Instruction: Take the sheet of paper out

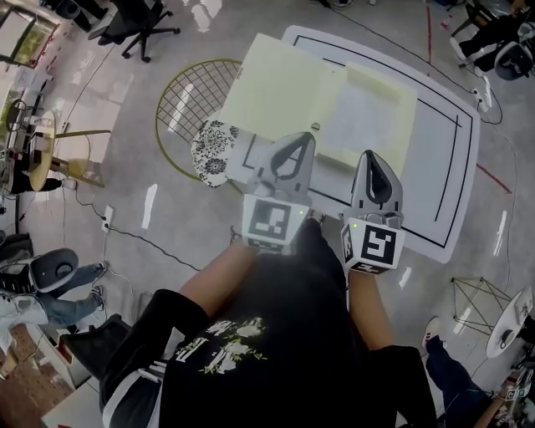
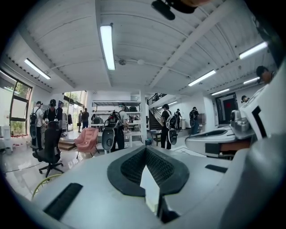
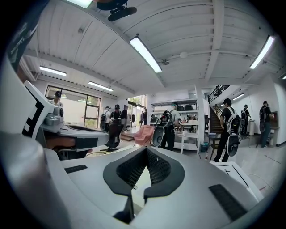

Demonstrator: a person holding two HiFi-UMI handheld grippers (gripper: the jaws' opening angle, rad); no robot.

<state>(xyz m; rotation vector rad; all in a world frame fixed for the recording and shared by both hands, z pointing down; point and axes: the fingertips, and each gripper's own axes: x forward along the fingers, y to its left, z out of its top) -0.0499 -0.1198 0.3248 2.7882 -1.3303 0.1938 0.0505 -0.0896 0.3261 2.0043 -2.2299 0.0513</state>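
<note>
In the head view both grippers are held out side by side over the floor. My left gripper (image 1: 303, 140) is shut on the near edge of a pale yellow sheet (image 1: 280, 84). My right gripper (image 1: 369, 157) is shut on a yellow-edged folder with a lighter centre (image 1: 372, 113), which overlaps the sheet's right side. In the left gripper view a thin white edge of paper (image 2: 150, 190) stands between the closed jaws (image 2: 145, 150). The right gripper view shows a cream edge (image 3: 137, 185) pinched the same way (image 3: 146, 150). Both lie nearly level.
A white table with a black border line (image 1: 456, 159) lies under and to the right of the papers. A gold wire round frame (image 1: 185, 100) and a black-and-white patterned piece (image 1: 213, 152) sit to the left. Office chairs (image 1: 142, 25), floor cables and standing people (image 2: 166, 125) surround the spot.
</note>
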